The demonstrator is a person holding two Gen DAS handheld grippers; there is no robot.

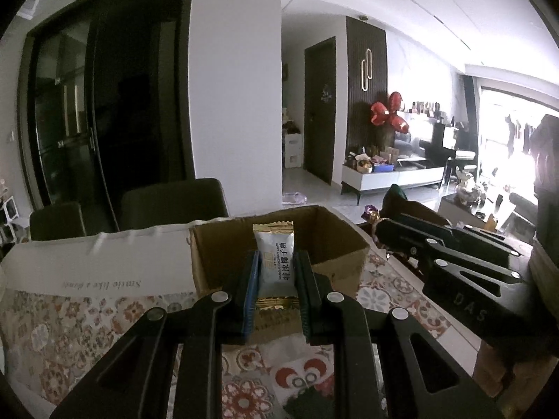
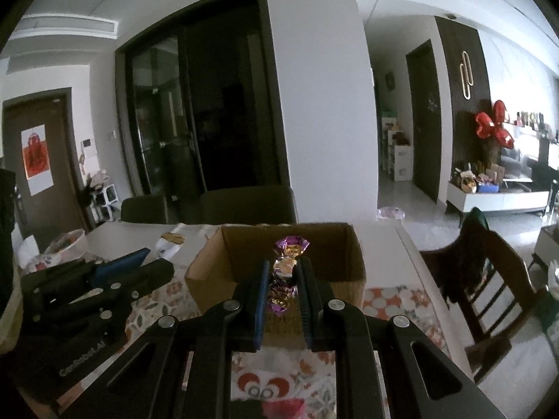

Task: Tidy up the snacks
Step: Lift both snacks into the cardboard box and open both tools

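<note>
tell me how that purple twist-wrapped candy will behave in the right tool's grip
The purple candy looks light and small. Its shiny foil probably makes it slippery between the right tool's pads. Its twisted ends look floppy and would likely crumple; only the middle seems firm.

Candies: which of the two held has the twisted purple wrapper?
The purple candy in the right hand-held gripper. The left hand-held gripper holds a flat white packet with gold crimped ends instead.

Desk (image 2: 387,241): white top w/ patterned floral cloth (image 1: 70,328) over near part. On it: open cardboard box (image 2: 209,269), white sheet w/ script lettering (image 1: 104,272), round container (image 2: 68,241) at far left.
</note>
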